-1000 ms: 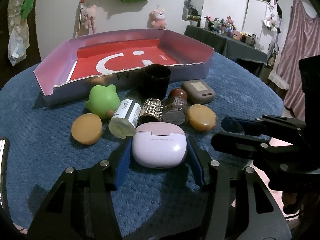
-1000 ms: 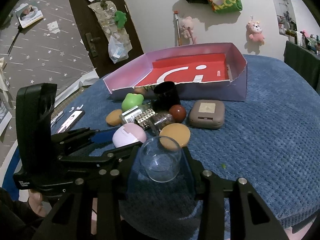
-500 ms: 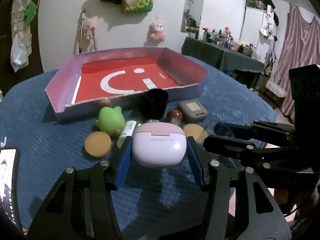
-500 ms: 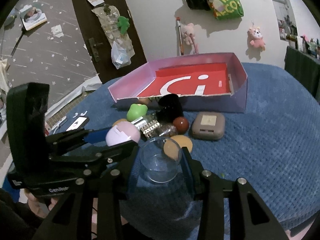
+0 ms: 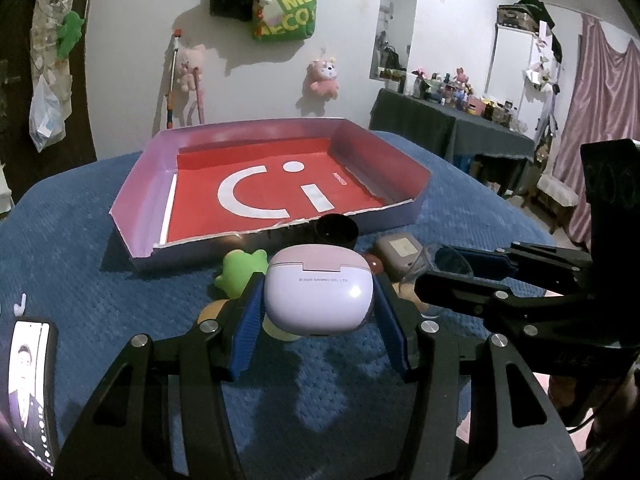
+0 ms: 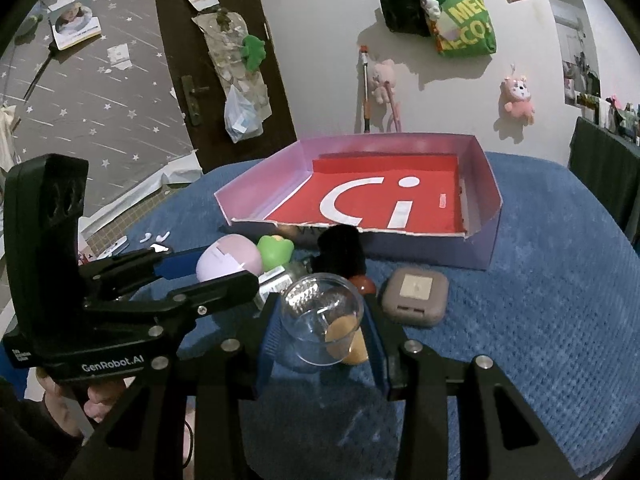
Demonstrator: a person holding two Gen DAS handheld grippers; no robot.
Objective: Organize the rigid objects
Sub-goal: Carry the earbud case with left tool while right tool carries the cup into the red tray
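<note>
Both tongs loaded, box ahead

My left tongs [image 5: 319, 312] are clamped on the pink case [image 5: 319, 295], the pads pressing its two sides, held clear of the blue table [image 5: 80, 248]. My right tongs [image 6: 320, 332] are pinched on the clear cup [image 6: 320, 314], also lifted. The empty box [image 5: 416, 184] sits toward the table's far edge, behind the clutter still near its front wall. I judge the good move is to carry both level over that wall, keep the tongs apart, and release low on the red floor, the cup upright.

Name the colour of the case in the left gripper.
Pale lilac earbud case with a pink lid; clearest in the left wrist view.
</note>
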